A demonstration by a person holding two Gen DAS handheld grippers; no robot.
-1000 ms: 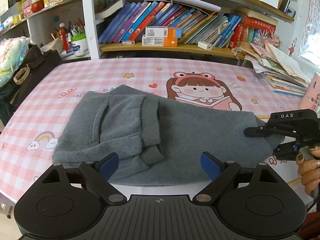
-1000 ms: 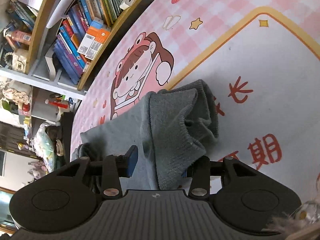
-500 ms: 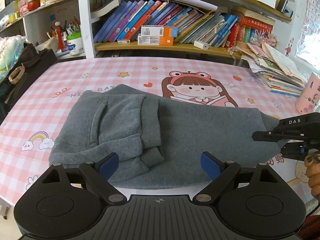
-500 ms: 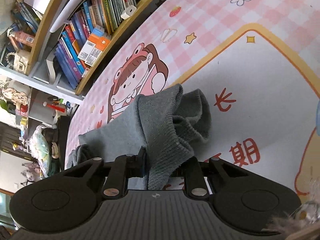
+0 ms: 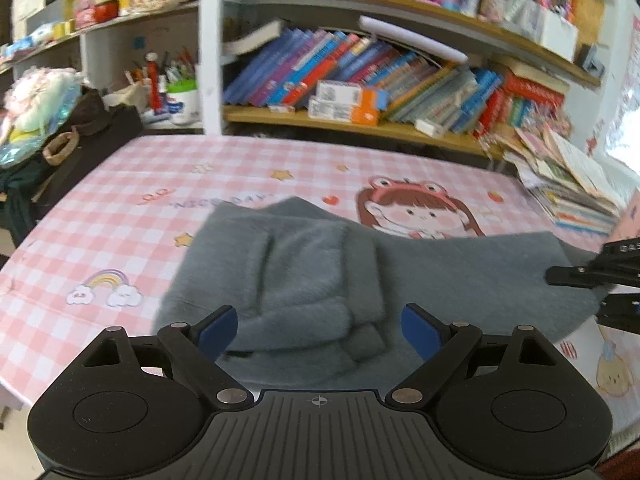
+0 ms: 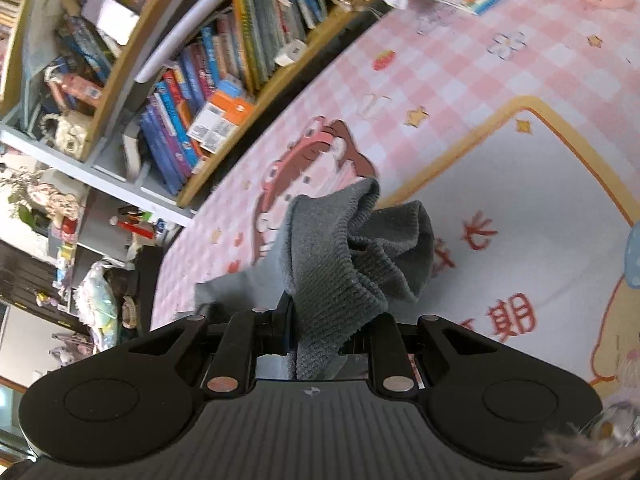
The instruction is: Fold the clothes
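Currently, the grey sweater (image 5: 420,276) is laid on the pink checked worktop (image 5: 120,220), sleeves folded across it. Its ribbed hem (image 6: 332,280) is clamped and lifted by the right hand-held gripper (image 6: 316,344). The left hand-held gripper (image 5: 320,326) is held wide apart, empty, above the near edge.

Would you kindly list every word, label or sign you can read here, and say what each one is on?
"NICE DAY": pink checked tablecloth, beside the grey garment; blurred, so uncertain.
"DAS": right tool, cut off at the picture's edge.
"期": red character on the tablecloth's white panel; the red character above it is partly hidden.
Book spines and the orange box's label: too blurred to read.
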